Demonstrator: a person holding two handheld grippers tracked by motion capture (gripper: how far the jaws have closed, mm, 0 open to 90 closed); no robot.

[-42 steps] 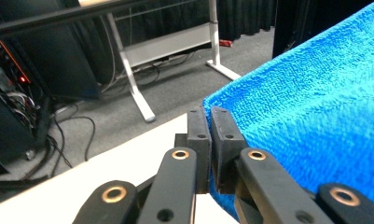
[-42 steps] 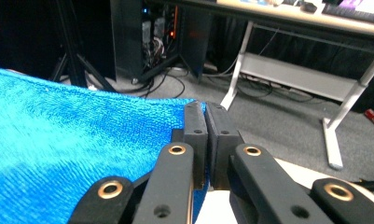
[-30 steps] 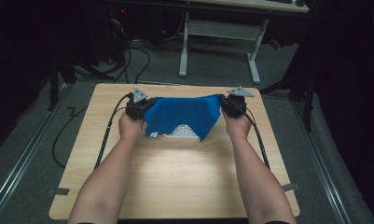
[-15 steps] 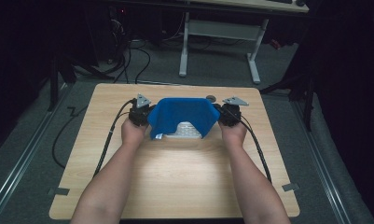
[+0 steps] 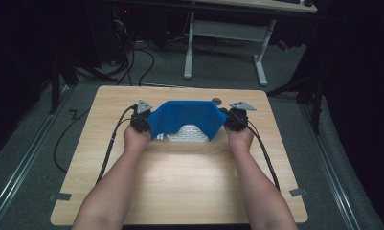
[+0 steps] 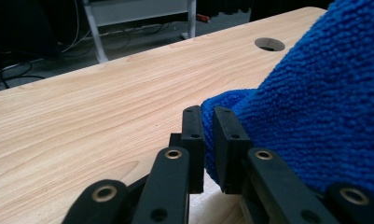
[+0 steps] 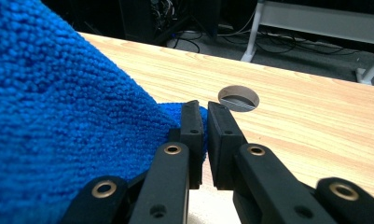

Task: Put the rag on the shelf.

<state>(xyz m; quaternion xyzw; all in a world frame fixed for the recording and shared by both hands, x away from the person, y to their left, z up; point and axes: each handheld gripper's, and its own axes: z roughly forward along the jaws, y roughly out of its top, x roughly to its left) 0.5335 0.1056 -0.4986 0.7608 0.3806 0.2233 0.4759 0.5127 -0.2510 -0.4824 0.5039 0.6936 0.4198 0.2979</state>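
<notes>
Two grippers, one blue cloth (image 5: 182,117) strung between them over the far half of the table (image 5: 180,191). Left gripper (image 6: 208,149) has its jaws pinched together on a corner of the cloth; the terry edge is squeezed flat between the black pads. Right gripper (image 7: 204,142) does the same on the opposite corner, jaws closed on a thin fold of fabric. In the high view both hands sit level, left hand (image 5: 134,139) and right hand (image 5: 239,138) well apart, so the cloth's far edge runs taut and nearly straight between them. My read: corners held wide to keep the cloth spread and tensioned, likely for laying flat or folding.

Near edge of the cloth hangs slack toward the person, and a white patterned patch (image 5: 187,134) shows under it; cannot tell whether that's the cloth's underside or a separate item.

No containers on the table. Only other feature is a round cable hole (image 7: 238,98) in the tabletop, just beyond the right gripper.
</notes>
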